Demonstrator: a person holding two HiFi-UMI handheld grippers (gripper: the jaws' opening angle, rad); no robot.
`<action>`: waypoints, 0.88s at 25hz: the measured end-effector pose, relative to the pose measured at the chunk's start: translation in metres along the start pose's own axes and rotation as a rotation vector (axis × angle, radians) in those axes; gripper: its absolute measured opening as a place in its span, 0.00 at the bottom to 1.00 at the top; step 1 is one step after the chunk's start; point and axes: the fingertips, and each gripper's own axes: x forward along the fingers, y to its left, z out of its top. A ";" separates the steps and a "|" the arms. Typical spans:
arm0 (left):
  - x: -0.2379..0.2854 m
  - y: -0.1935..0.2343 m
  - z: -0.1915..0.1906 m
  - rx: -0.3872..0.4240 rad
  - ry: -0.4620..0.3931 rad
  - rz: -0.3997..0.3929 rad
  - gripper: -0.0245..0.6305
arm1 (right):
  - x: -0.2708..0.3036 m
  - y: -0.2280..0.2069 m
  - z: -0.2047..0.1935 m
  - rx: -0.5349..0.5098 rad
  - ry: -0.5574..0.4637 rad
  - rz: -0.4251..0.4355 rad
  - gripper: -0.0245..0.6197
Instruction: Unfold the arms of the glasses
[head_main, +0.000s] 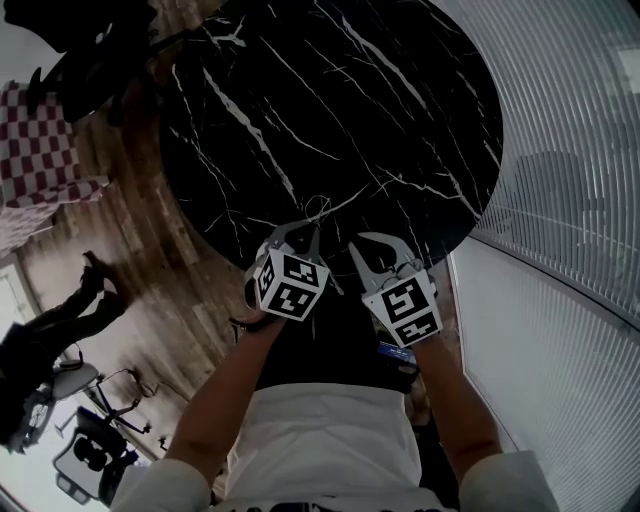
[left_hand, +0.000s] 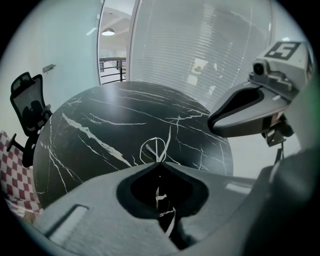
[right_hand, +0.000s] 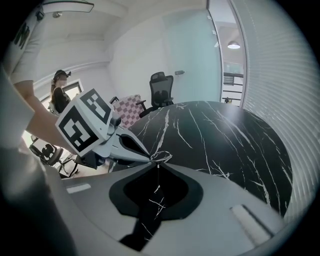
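Left gripper view shows me the thin wire glasses (left_hand: 154, 150) at the near edge of the black marble table (left_hand: 90, 135), my left gripper (left_hand: 159, 163) and right gripper (right_hand: 157, 164) each pinched shut on the frame, presumably so one steadies while the other swings an arm.

1. The table (head_main: 400, 120) stands in front of the person, on the floor (head_main: 160, 290).
2. The glasses (left_hand: 153, 149) are above the table's near edge, between the two grippers.
3. The left gripper (head_main: 308, 230) meets the glasses from the left and the right gripper (head_main: 357, 242) from the right. Each has its tips closed on them, and the two sets of tips are just beside each other.
4. A wall of blinds (head_main: 570, 150) runs along the table's right side.
5. An office chair (left_hand: 27, 107) stands off the table's left side, with another seat (head_main: 45, 140) just beside it.
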 end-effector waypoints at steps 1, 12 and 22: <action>-0.003 0.000 0.002 -0.006 -0.006 -0.004 0.04 | 0.000 0.000 0.001 0.001 -0.002 -0.001 0.06; -0.034 0.000 0.022 -0.068 -0.059 -0.045 0.04 | -0.004 0.002 0.012 0.004 -0.014 -0.004 0.07; -0.033 -0.005 0.016 -0.054 -0.047 -0.068 0.04 | 0.055 0.029 -0.025 -0.438 0.135 0.030 0.23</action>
